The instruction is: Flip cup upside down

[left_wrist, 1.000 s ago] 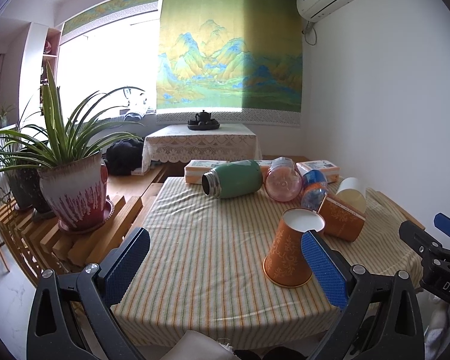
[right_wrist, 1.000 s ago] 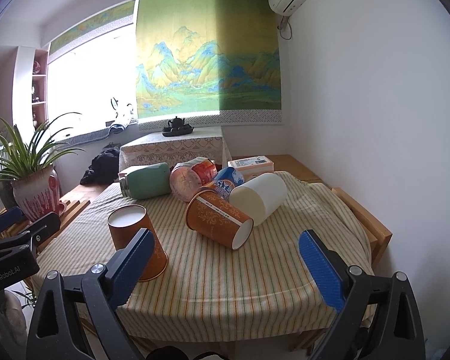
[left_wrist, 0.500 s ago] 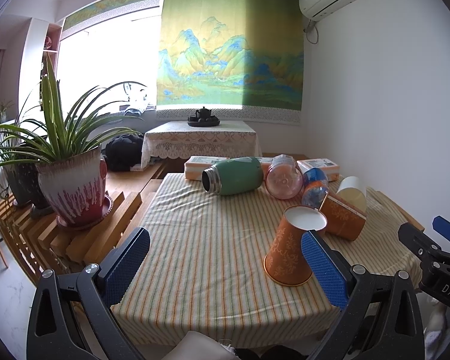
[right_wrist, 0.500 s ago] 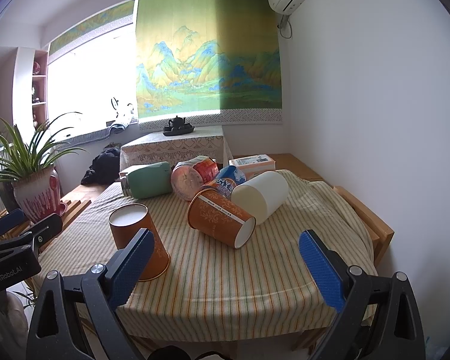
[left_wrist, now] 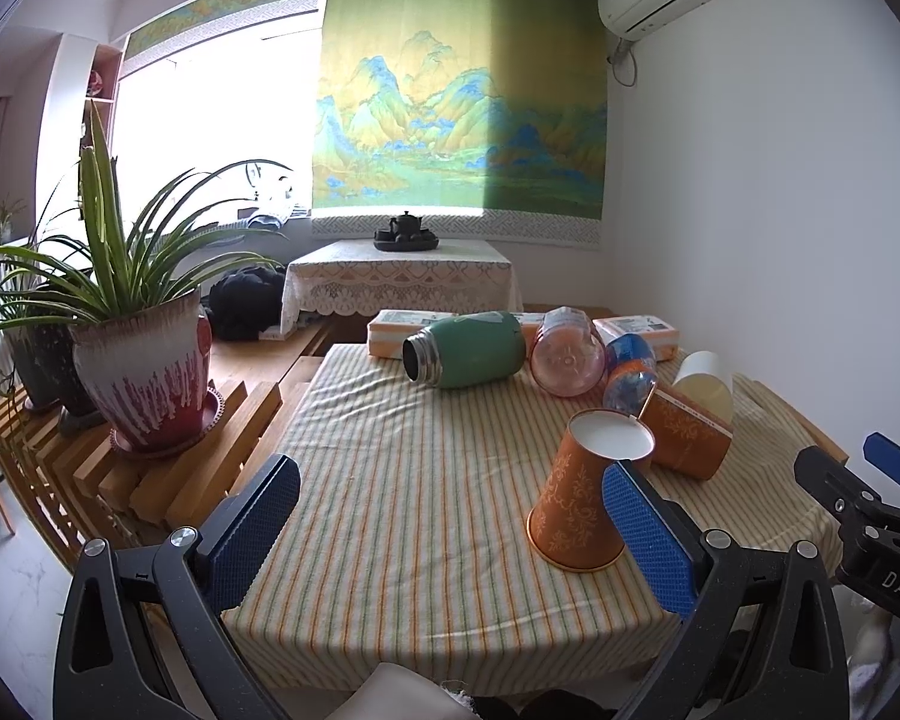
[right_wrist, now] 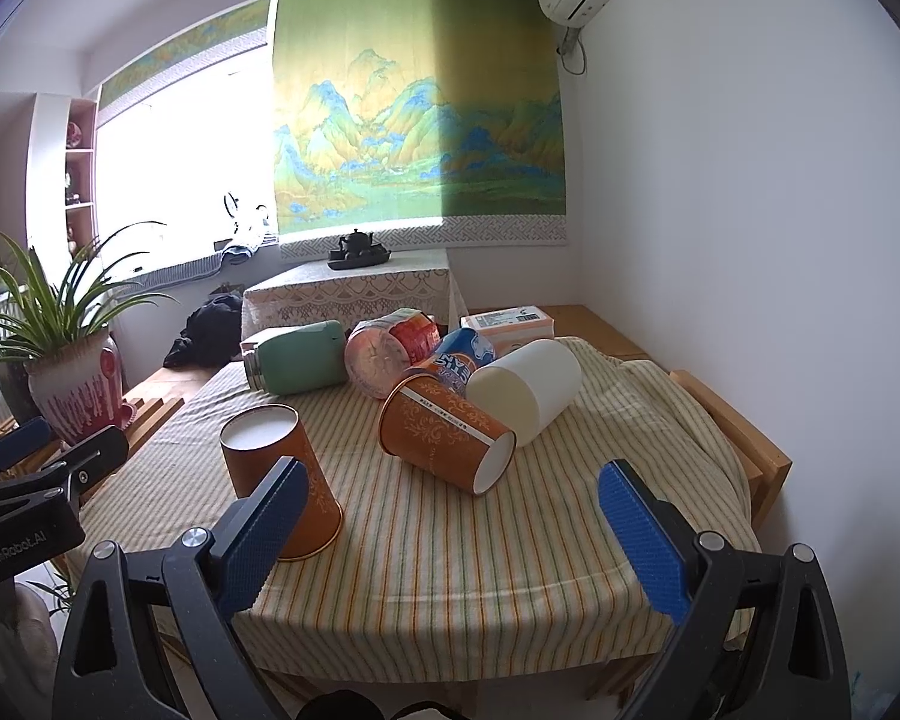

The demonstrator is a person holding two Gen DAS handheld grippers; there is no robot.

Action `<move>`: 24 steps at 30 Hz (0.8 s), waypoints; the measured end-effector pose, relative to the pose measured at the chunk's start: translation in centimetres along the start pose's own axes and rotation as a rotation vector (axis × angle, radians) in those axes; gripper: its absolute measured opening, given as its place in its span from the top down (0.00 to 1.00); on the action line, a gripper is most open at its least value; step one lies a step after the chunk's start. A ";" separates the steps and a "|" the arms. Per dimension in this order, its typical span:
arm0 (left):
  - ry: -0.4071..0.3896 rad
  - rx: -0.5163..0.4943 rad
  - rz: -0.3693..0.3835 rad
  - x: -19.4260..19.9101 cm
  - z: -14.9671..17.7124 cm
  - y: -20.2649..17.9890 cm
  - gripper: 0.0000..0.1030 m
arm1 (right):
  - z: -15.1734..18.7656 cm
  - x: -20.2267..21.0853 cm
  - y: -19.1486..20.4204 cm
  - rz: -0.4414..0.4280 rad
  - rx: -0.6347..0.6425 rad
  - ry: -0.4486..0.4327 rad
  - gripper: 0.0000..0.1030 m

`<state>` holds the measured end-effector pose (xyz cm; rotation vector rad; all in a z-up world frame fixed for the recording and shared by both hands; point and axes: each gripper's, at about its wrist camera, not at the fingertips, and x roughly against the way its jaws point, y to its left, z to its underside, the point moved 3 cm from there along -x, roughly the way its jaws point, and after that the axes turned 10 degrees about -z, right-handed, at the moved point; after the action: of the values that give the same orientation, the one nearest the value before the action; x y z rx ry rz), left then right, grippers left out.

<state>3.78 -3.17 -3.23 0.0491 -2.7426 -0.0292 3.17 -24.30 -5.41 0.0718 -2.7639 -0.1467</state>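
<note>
An orange paper cup (left_wrist: 576, 498) stands upside down on the striped tablecloth, white base up; it also shows in the right wrist view (right_wrist: 282, 474). A second orange cup (right_wrist: 444, 438) lies on its side behind it, also in the left wrist view (left_wrist: 687, 438). A white cup (right_wrist: 528, 384) lies on its side next to that one. My left gripper (left_wrist: 450, 534) is open and empty at the table's front edge, its right finger just in front of the upside-down cup. My right gripper (right_wrist: 450, 540) is open and empty, its left finger in front of the same cup.
A green flask (left_wrist: 468, 348), a pink cup (left_wrist: 567, 354) and a blue can (left_wrist: 630, 366) lie at the back of the table (left_wrist: 390, 480). Boxes (left_wrist: 636, 330) sit behind them. A potted plant (left_wrist: 144, 372) stands on a wooden rack at left. The wall is close on the right.
Both grippers have drifted only slightly; the view has risen a little. The cups have not moved.
</note>
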 end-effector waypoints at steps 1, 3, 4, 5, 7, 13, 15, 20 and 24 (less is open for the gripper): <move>0.000 0.000 0.000 0.0 0.0 0.0 0.01 | 0.0 0.0 0.0 0.000 0.000 -0.001 0.07; 0.001 0.001 0.000 0.0 0.0 0.0 0.01 | 0.0 0.0 0.0 -0.001 -0.001 -0.001 0.07; 0.000 0.002 -0.001 0.0 0.0 0.0 0.01 | 0.0 0.0 0.0 -0.001 0.000 -0.001 0.07; 0.000 0.002 -0.001 0.0 0.0 0.0 0.01 | 0.0 0.0 0.0 0.000 0.001 -0.001 0.07; 0.000 0.002 0.000 0.0 0.0 0.0 0.01 | 0.0 -0.1 0.0 0.000 0.001 0.001 0.07; 0.000 0.001 -0.001 -0.1 0.0 0.0 0.01 | 0.1 -0.1 -0.2 0.000 -0.007 0.004 0.07; 0.000 0.002 -0.001 -0.1 0.0 0.0 0.01 | 0.1 -0.1 -0.2 0.000 -0.006 0.003 0.07; 0.000 0.001 -0.002 -0.1 0.0 0.0 0.01 | 0.1 -0.2 -0.2 0.002 -0.007 0.003 0.07; -0.001 0.001 -0.002 -0.1 0.0 -0.1 0.01 | 0.1 -0.2 -0.2 0.002 -0.008 0.006 0.07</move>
<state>3.87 -3.25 -3.25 0.0524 -2.7434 -0.0290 3.32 -24.48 -5.63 0.0672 -2.7569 -0.1562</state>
